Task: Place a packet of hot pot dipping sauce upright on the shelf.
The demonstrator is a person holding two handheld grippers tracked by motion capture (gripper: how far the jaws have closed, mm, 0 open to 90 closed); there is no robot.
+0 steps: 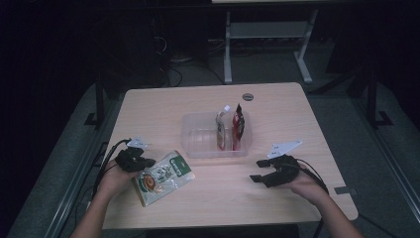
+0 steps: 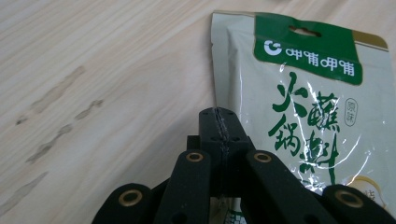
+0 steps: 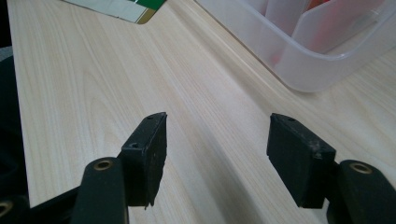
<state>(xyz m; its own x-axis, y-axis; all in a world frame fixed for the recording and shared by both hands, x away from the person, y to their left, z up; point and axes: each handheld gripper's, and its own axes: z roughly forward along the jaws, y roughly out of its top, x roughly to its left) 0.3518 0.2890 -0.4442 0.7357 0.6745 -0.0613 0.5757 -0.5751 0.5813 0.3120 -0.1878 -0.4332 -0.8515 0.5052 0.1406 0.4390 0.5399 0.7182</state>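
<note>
Pale wooden table [image 1: 277, 99] stands on grey floor [image 1: 396, 163], dark room beyond.

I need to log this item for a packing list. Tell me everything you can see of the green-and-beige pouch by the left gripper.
The pouch is a flat, glossy plastic sachet, beige with a green header band, a hang slot, white and green Chinese characters, and a picture of a bowl at its lower end. It lies flat and askew on the wooden table, in front of the clear bin. The left gripper is shut on its side edge.
</note>
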